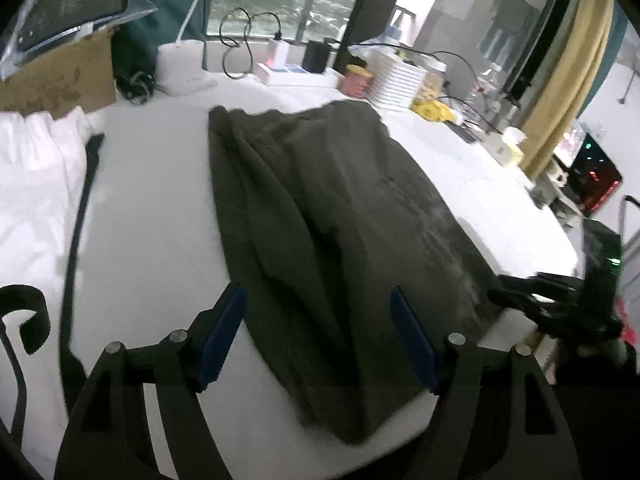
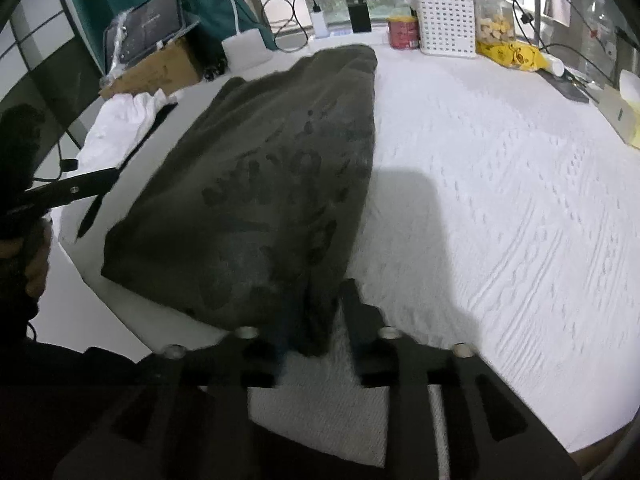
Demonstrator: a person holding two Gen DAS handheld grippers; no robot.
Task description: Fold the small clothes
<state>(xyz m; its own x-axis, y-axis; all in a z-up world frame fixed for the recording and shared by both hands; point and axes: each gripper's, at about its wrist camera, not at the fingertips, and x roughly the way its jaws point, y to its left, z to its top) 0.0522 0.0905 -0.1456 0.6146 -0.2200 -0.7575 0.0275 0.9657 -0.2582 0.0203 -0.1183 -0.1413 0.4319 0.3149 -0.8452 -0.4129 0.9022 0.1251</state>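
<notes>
A dark olive garment [image 1: 328, 216] lies folded lengthwise on the white table, running from the near edge to the far side. My left gripper [image 1: 318, 304] is open, its blue pads [image 1: 224, 336] standing on either side of the garment's near end without touching it. In the right wrist view the same garment [image 2: 260, 184] shows faint dark print. My right gripper [image 2: 316, 312] is shut on the garment's near right corner, the cloth bunched between its black fingers [image 2: 356, 308]. The left gripper [image 2: 68, 192] shows at the left edge of that view.
A white garment [image 1: 36, 176] with a black strap [image 1: 76, 240] lies at the left. At the back stand a cardboard box [image 1: 60, 76], a white basket [image 2: 446, 24], a red can [image 2: 403, 32], a yellow bag [image 2: 512, 54] and chargers with cables. The white tablecloth [image 2: 500, 184] stretches to the right.
</notes>
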